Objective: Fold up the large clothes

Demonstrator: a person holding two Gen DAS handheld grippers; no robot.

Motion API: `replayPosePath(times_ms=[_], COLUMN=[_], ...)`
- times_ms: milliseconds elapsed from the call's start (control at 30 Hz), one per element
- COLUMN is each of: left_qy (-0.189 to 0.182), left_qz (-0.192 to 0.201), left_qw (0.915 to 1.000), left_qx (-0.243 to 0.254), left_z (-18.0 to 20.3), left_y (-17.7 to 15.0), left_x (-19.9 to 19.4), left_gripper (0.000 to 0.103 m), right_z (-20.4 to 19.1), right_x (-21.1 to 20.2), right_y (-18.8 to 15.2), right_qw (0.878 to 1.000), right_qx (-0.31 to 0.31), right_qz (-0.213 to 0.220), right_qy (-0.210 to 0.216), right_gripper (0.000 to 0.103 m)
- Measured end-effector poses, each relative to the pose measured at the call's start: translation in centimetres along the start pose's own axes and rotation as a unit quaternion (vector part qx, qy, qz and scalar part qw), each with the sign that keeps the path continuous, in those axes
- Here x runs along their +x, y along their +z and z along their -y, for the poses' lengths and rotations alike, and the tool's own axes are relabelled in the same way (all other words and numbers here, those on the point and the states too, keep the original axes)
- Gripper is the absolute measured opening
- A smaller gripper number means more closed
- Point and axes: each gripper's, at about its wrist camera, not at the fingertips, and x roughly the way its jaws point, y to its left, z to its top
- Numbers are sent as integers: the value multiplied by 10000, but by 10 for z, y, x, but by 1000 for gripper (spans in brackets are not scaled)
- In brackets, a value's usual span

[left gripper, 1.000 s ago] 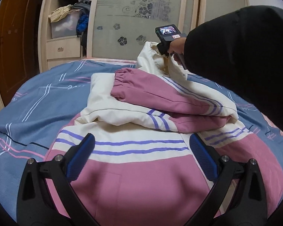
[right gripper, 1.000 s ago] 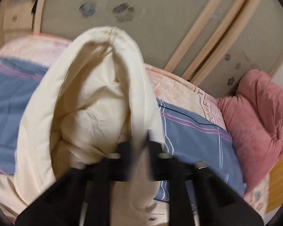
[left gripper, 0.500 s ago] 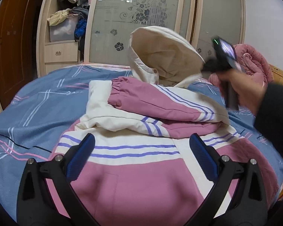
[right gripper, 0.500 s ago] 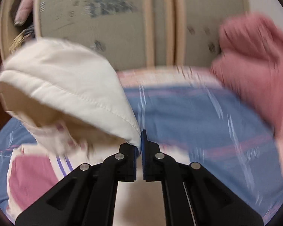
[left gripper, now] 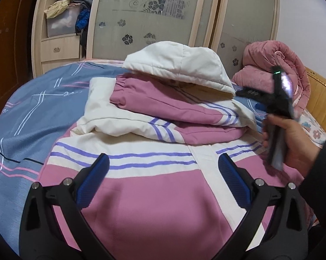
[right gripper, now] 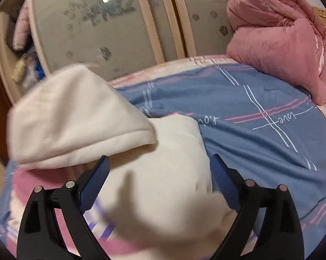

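Pink-and-cream hooded jacket (left gripper: pixel 141 186) spread across middle of bed (left gripper: pixel 28 112), hem toward near edge, both sleeves (left gripper: pixel 167 110) already crossed over chest, cream hood (left gripper: pixel 180 65) flopped forward onto sleeves. Left gripper (left gripper: pixel 163 173) hovering over striped chest panel, jaws wide apart, nothing between pads, no contact with cloth. Right gripper (right gripper: pixel 160 179) off jacket's right shoulder toward bed's right edge, jaws just been opening, now spread wide, nothing pinched; hood (right gripper: pixel 76 117) lying free ahead of it. Padded fabric: soft, bulky, light for its size, probably springy, so folds likely to puff back up unless pressed flat. Smooth shell looks slippery, thin pinch may slide off. Best hold: stitched edges, i.e. hem corners or side seams near bottom, both layers in one bite. Next likely step: hem up over sleeves and hood. Risk: hood sliding out of stack. Pink quilt (left gripper: pixel 275 69) bundled at bed's far right corner, clear of work.
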Motion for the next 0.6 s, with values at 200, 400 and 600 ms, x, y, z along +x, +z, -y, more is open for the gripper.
replayPosePath(times_ms=[200, 400, 600], left_qy=[-200, -1021, -2241], left_qz=[-103, -230, -123], left_qw=[9994, 9876, 9422], left_qx=[-249, -1168, -2486], left_z=[-5, -23, -45], left_y=[-1, -4, -16], left_x=[2, 4, 7], left_gripper=[101, 101, 101], right_z=[-1, 27, 46], right_x=[-115, -167, -142], right_y=[-42, -87, -97], right_qw=[9914, 9734, 9470], right_qx=[300, 928, 1953], right_qz=[612, 1217, 575], right_qy=[1117, 1706, 2483], right_gripper=[102, 102, 102])
